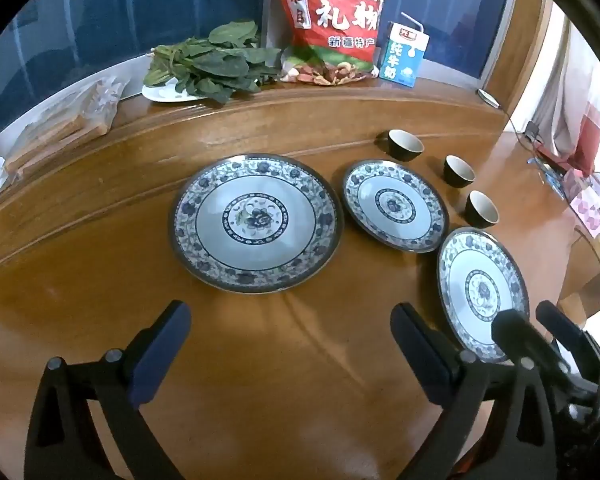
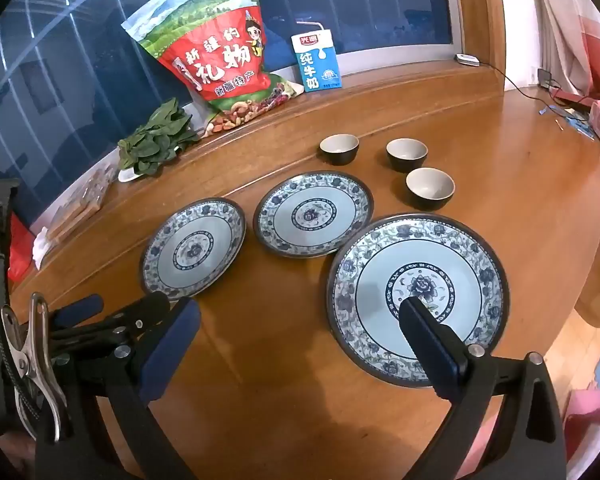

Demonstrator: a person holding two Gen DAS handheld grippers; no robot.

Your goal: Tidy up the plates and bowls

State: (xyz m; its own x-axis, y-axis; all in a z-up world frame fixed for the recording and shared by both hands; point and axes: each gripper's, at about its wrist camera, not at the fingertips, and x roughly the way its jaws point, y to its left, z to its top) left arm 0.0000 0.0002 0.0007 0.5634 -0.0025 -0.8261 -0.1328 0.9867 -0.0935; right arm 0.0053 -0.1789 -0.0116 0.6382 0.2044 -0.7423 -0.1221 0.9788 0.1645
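The left gripper (image 1: 290, 322) and right gripper (image 2: 300, 318) are held wide apart, nothing clasped. Three blue-patterned plates (image 1: 256, 222) and three small bowls (image 2: 430, 188) lie separately on the wooden table (image 1: 260, 380); the right fingertip (image 2: 414, 312) seemingly hovers over the nearest plate (image 2: 418, 300).

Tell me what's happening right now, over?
Left gripper and right gripper open, empty. Three plates and three small bowls sit apart on table, untouched. Nothing in the way.
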